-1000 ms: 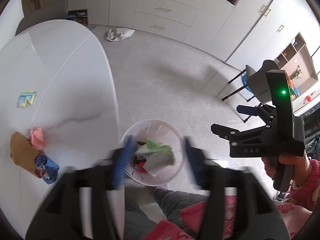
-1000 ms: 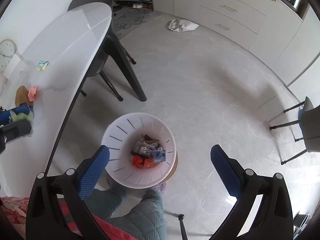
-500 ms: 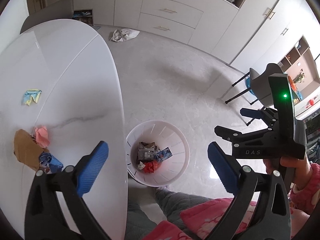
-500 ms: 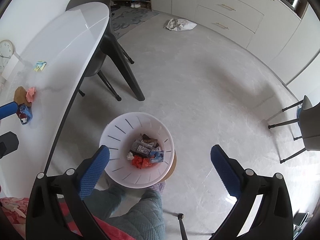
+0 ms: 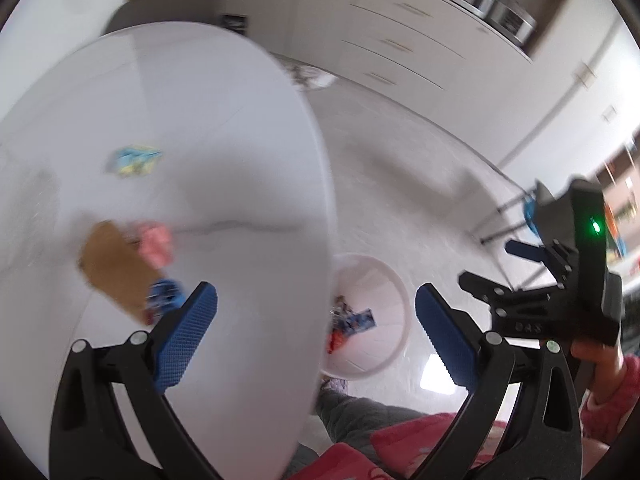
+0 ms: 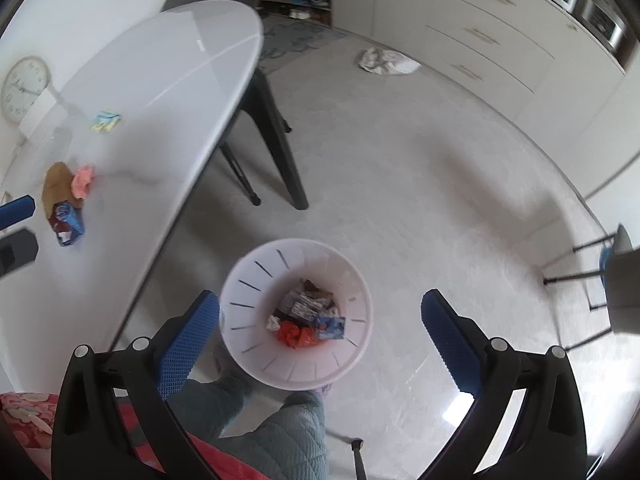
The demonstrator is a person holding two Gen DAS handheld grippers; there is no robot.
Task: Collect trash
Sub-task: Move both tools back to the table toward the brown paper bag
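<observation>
Left wrist view shows the left tool [image 5: 316, 320] with jaws spread wide and nothing between them; they have just been opening. The right tool [image 6: 320, 320] is equally wide and empty, hanging above the white bin [image 6: 360, 308], which sits on the floor just beyond its fingertips.

Part of the job looks done: the bin already holds several wrappers [image 6: 308, 316]. Judging by the desk [image 6: 160, 80], more remains. A brown scrap [image 5: 116, 268], a pink crumple [image 5: 156, 240] and a blue wrapper [image 5: 164, 296] lie together just ahead of the left tool's left finger, and a yellow-blue scrap [image 5: 134, 160] lies farther ahead. A crumpled white bag [image 6: 386, 62] lies on the floor far ahead of the right tool.

Motion blur smears the left view, so the scraps' materials are unclear, and the desk edge hides part of the bin there.
</observation>
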